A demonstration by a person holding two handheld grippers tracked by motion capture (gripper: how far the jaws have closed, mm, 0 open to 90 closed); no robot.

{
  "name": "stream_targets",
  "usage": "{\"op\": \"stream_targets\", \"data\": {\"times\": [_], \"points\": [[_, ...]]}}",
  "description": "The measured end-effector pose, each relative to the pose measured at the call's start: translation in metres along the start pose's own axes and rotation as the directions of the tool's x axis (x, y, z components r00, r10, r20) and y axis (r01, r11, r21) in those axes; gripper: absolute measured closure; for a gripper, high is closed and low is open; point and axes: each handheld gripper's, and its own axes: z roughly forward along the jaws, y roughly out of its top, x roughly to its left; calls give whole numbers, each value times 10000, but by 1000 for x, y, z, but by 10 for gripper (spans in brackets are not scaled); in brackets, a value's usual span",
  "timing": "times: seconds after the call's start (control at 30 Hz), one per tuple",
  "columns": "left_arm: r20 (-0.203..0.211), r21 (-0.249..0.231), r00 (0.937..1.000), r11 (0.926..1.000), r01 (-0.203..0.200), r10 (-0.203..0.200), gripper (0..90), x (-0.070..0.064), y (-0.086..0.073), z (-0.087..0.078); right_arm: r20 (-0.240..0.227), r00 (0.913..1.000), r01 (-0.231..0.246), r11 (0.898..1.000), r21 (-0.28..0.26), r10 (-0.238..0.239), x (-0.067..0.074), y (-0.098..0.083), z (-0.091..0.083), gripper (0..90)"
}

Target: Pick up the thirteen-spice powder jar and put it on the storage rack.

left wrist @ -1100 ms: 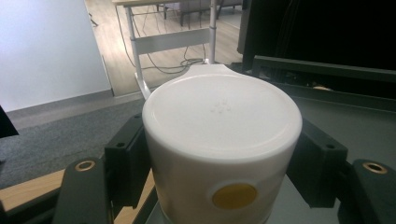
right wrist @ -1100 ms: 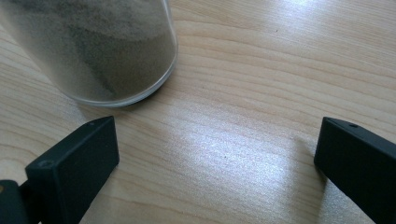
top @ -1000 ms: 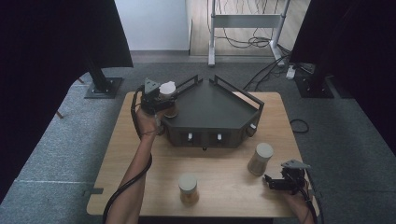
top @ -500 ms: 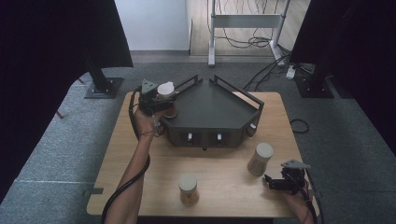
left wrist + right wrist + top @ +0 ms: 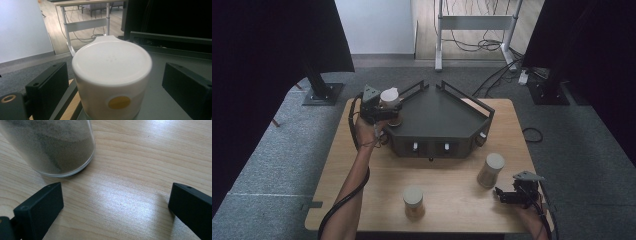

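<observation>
- High view: left tongs [image 5: 388, 111] at the near-left corner of the dark angular tray [image 5: 447, 117], with a white-lidded jar [image 5: 389, 97] standing between the jaws on that corner (forearm reaching up from the bottom edge).
- Same view: right tongs [image 5: 504, 196] low over the wooden counter [image 5: 452, 185] at the near-right, jaws spread, holding nothing; a second lidded jar [image 5: 490, 170] just beside and beyond them, a third jar [image 5: 413, 201] near the front edge, well apart from both tongs.
- Left gripper view: white lid [image 5: 111, 58] of the jar seen close, a round yellow sticker [image 5: 119, 102] on the side facing the camera; black jaws standing off on either side with gaps showing (just been opening, jar between them but not pressed), jar bottom resting on the grey tray floor [image 5: 162, 105].
- Right gripper view: jaws wide apart over bare wood, nothing between them; glass jar base [image 5: 53, 147] filled with brownish powder standing on the counter just beyond the left jaw, not touching it.
</observation>
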Motion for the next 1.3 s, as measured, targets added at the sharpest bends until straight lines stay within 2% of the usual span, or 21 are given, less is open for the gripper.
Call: {"op": "stream_targets", "data": {"times": [0.07,0.1,0.33,0.83,1.3], "points": [[36,43,9999,9999,-156,156,57,-1,2,-2,0,10000,0,10000,1,0,0,0,0,0],[37,132,9992,9992,-388,388,56,-3,4,-5,1,10000,0,10000,1,0,0,0,0,0],[74,189,9983,9981,-584,582,56,-3,5,-15,0,10000,2,10000,0,-2,0,0,0,0],[452,111,9977,9987,-504,498,61,1,3,-41,1,10000,0,10000,-3,0,0,0,0,0],[469,289,9976,9982,-528,514,67,1,-14,-63,-1,10000,-1,10000,4,1,0,0,0,0]]}}
